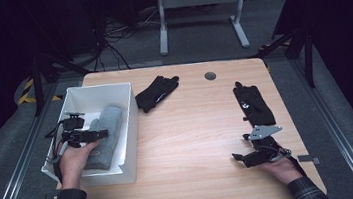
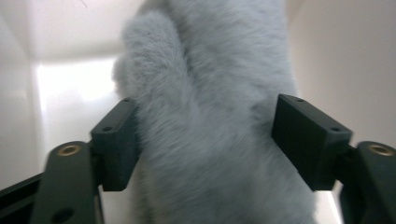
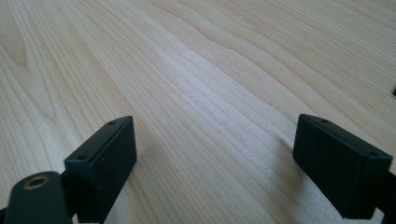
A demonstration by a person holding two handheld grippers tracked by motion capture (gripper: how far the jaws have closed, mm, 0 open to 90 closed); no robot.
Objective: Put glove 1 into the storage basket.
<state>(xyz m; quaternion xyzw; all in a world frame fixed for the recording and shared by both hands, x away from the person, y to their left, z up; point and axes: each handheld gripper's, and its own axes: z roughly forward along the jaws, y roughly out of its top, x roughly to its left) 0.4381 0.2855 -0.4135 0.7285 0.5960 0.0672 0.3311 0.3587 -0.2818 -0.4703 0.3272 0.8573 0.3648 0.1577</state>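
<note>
left gripper [image 2: 205,140]: inside white box [image 1: 127,135], jaws spread either side of grey fleece glove [image 2: 210,116], pads touching the pile, likely mid-grasp or release; right gripper [image 3: 219,158]: parked low over bare table [image 3: 210,70], jaws wide, holding nothing; two black gloves [image 1: 157,92] [image 1: 253,103] on the tabletop outside the box, probably awaiting sorting

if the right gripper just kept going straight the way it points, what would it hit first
Probably nothing soon: the right gripper, jaws open, looks across bare wooden table, and no object shows ahead. It points low, so it might graze the tabletop.

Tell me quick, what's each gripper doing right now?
Left gripper: jaws apart around the grey mitten in the white box, not clamped on it.
Right gripper: open, nothing between its jaws, just above the table.
</note>
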